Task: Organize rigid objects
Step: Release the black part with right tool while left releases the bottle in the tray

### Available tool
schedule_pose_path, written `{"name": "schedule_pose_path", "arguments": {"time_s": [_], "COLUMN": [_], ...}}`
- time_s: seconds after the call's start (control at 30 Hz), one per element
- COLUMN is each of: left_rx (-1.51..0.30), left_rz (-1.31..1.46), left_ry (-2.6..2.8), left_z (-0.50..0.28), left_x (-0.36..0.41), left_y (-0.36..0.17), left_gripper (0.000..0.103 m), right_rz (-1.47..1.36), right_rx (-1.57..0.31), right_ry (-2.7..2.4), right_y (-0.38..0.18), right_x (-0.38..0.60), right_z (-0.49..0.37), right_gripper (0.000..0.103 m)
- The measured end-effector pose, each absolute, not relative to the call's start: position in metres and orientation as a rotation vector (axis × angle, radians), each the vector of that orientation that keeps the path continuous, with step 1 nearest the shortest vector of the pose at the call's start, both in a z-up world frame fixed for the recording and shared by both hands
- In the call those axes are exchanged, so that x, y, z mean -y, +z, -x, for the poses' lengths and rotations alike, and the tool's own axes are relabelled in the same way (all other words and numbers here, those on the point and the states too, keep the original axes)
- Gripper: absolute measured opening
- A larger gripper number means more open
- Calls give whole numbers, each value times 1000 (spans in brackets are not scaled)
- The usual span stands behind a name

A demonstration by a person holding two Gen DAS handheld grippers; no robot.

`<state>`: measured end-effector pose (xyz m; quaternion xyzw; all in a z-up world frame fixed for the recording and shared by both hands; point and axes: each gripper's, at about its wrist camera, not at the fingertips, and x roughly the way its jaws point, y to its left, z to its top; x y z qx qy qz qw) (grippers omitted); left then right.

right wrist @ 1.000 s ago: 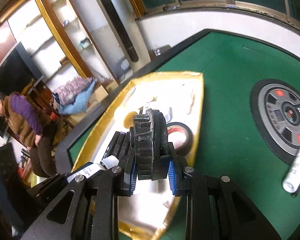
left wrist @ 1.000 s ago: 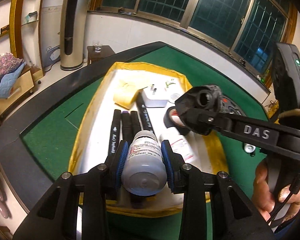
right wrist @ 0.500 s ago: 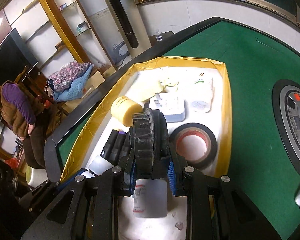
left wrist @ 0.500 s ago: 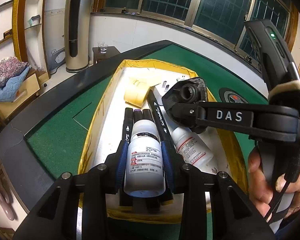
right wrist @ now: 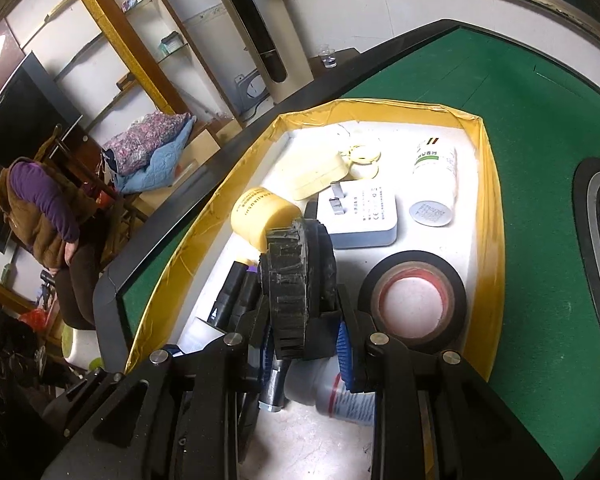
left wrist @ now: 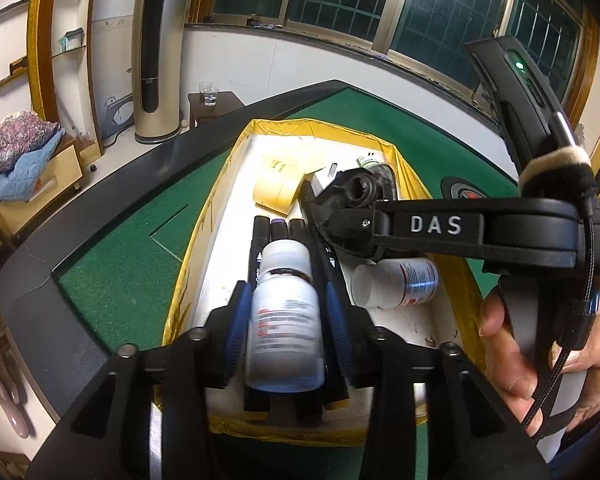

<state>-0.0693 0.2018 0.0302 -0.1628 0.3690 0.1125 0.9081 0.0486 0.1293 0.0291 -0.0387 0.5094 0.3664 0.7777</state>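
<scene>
My left gripper point(left wrist: 286, 320) is shut on a white pill bottle point(left wrist: 286, 320) and holds it low over the black markers point(left wrist: 260, 240) in the yellow-rimmed white tray point(left wrist: 228, 168). My right gripper point(right wrist: 304, 340) is shut on a black ridged wheel point(right wrist: 296, 276), held above the tray's middle; the wheel also shows in the left wrist view point(left wrist: 360, 196). A second white bottle point(left wrist: 396, 282) lies on its side under the right gripper, also in the right wrist view point(right wrist: 340, 396).
In the tray lie a black tape roll point(right wrist: 412, 300), a white plug adapter point(right wrist: 360, 216), a yellow tape roll point(right wrist: 264, 212), a cream case point(right wrist: 312, 172) and a white tube point(right wrist: 436, 184). Green felt table point(right wrist: 540, 120) surrounds it. A person point(right wrist: 32, 208) stands at left.
Both grippers have moved lower and nearer to the tray with their objects. The left bottle has come down onto the markers. The right wheel has moved toward the tray's middle.
</scene>
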Motion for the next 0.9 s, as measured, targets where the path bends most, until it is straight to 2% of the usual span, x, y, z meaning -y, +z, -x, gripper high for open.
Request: {"name": "schedule_pose_path", "arguments": {"time_s": [0.07,0.13,0.17,0.67,0.83,0.9], "left_rx": [-747,-735,-729,-710,-717,-790], "left_rz": [347,351,353,355,238,199], "left_ry": [237,234,232,179,233,265], "left_z": [71,72,73,68,40,21], "left_x": [-203,-203,-203,-189,-174,-171], "left_y": [33,36,37,48,64,61], "left_gripper": [54,55,55,55,55,55], "right_rz": [92,85,79,-32,-60,-68], "right_rx": [-1081,-1056,-1044,-954,-939,-919], "right_ry": [785,778,778,780,758,744], "right_y": [34,40,43,72,79,85], "right_x": [-126,-122,-120,-65,-15,11], "right_z": [-46,-44,-43,-34,-22,-14], "right_gripper": [33,50,52,53,53,53]}}
